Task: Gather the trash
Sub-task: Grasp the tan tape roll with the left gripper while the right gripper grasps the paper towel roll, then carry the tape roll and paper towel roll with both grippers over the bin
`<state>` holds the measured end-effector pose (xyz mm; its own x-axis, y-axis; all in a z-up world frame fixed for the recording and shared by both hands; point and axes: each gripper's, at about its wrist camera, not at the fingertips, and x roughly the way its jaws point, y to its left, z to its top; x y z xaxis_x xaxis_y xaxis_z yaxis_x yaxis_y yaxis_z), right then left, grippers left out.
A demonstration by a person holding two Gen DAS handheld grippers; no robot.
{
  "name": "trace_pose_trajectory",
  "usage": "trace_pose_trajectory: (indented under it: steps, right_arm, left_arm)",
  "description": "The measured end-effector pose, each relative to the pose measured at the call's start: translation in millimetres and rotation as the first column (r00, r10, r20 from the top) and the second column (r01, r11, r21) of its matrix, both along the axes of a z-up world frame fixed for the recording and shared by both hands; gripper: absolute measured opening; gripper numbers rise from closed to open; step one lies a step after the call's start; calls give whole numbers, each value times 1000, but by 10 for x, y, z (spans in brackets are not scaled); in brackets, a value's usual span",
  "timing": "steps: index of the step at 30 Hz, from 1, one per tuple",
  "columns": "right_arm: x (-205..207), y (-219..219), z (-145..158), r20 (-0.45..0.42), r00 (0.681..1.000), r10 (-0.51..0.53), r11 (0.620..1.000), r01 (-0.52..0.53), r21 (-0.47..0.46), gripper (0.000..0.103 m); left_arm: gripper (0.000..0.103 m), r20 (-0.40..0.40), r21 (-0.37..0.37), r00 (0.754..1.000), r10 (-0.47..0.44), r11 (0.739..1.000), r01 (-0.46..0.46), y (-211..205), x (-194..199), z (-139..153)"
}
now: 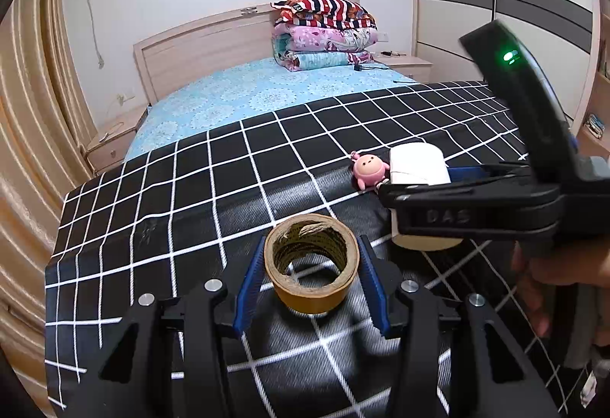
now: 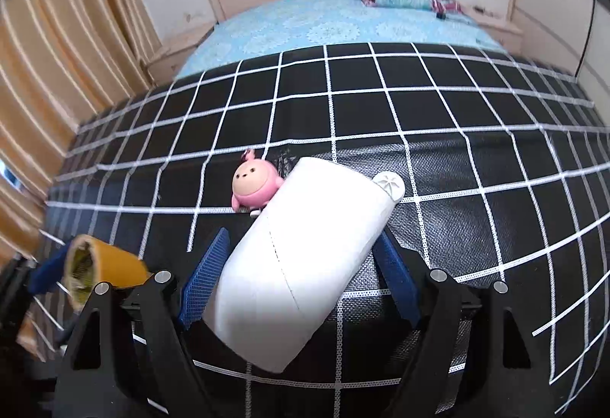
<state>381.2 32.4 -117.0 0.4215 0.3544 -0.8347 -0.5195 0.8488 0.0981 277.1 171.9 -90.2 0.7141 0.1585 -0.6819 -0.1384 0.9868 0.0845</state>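
A brown tape roll (image 1: 311,261) stands between the blue pads of my left gripper (image 1: 311,265), which is shut on it; it also shows in the right wrist view (image 2: 103,269) at the lower left. A white paper roll (image 2: 305,258) lies tilted between the pads of my right gripper (image 2: 305,258), which is closed on it. In the left wrist view the paper roll (image 1: 417,164) sits at the right, partly hidden by the right gripper. Both rolls are over the black grid cloth (image 1: 190,197).
A pink round toy (image 2: 253,187) lies just behind the paper roll, also seen in the left wrist view (image 1: 368,170). A small white round cap (image 2: 389,184) lies by the roll's far end. Folded quilts (image 1: 324,33) are stacked at the headboard of the blue bed (image 1: 248,94).
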Motion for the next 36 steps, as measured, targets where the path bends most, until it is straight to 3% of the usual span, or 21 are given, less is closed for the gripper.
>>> trace_pose_trajectory:
  steps: [3, 5, 7, 15, 22, 36]
  right_arm:
    - [-78, 4, -16, 42, 999, 23, 999, -21, -47, 66]
    - [-119, -63, -3, 78, 997, 13, 997, -7, -81, 47]
    - [-114, -135, 6, 70, 998, 12, 998, -7, -65, 44]
    - [-191, -399, 36, 22, 1000, 20, 1000, -19, -10, 41]
    - [-344, -581, 160, 33, 999, 38, 999, -39, 20, 40]
    - [-1049, -997, 490, 78, 984, 162, 983, -168, 72, 40]
  left_arm:
    - [46, 11, -12, 1000, 6, 1000, -6, -10, -111, 28]
    - [46, 18, -18, 1000, 5, 1000, -5, -33, -197, 38]
    - [46, 21, -25, 1000, 5, 1000, -4, -61, -274, 45]
    - [46, 50, -29, 999, 9, 1000, -8, -168, -531, 188]
    - [46, 82, -19, 997, 4, 1000, -2, -317, -761, 351]
    - [46, 112, -14, 993, -46, 999, 48, -800, -1286, 471]
